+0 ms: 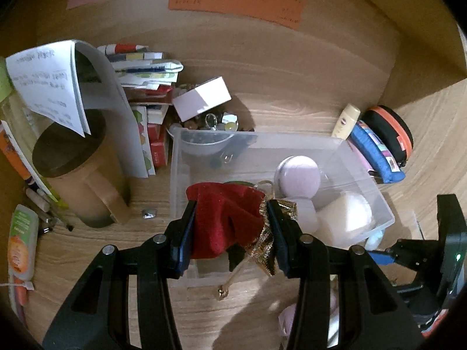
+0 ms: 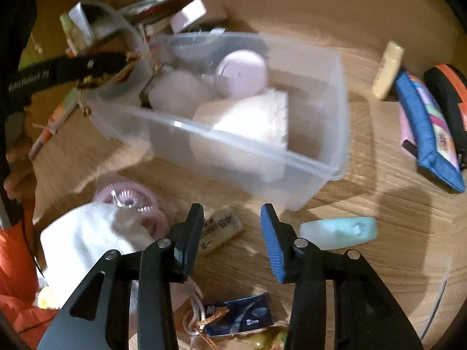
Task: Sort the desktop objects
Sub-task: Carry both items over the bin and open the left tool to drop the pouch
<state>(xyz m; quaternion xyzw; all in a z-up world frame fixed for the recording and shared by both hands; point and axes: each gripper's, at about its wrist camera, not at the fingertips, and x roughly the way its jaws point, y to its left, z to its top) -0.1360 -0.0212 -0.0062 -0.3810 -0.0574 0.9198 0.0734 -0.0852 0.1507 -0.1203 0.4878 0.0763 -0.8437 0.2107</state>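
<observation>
My left gripper [image 1: 230, 227] is shut on a red velvet pouch [image 1: 224, 218] with gold trim and holds it over the near left part of a clear plastic bin [image 1: 376, 204]. The bin holds a round lilac case [image 1: 297, 175] and white soft items [image 1: 344, 215]. In the right wrist view my right gripper [image 2: 232, 233] is open and empty above the desk, near the bin [image 2: 335, 110]. A mint green piece [image 2: 338, 230], a small labelled packet [image 2: 221, 227], a white cloth [image 2: 84, 239] and a pink coil [image 2: 131, 198] lie close to it.
A tan cup [image 1: 76, 175], papers and boxes [image 1: 151, 93] crowd the back left. A blue pouch [image 1: 376, 151], a black and orange case [image 1: 391, 128] and a cream tube [image 1: 347, 119] lie right of the bin. Pens and an orange-label bottle [image 1: 22, 242] lie at the left.
</observation>
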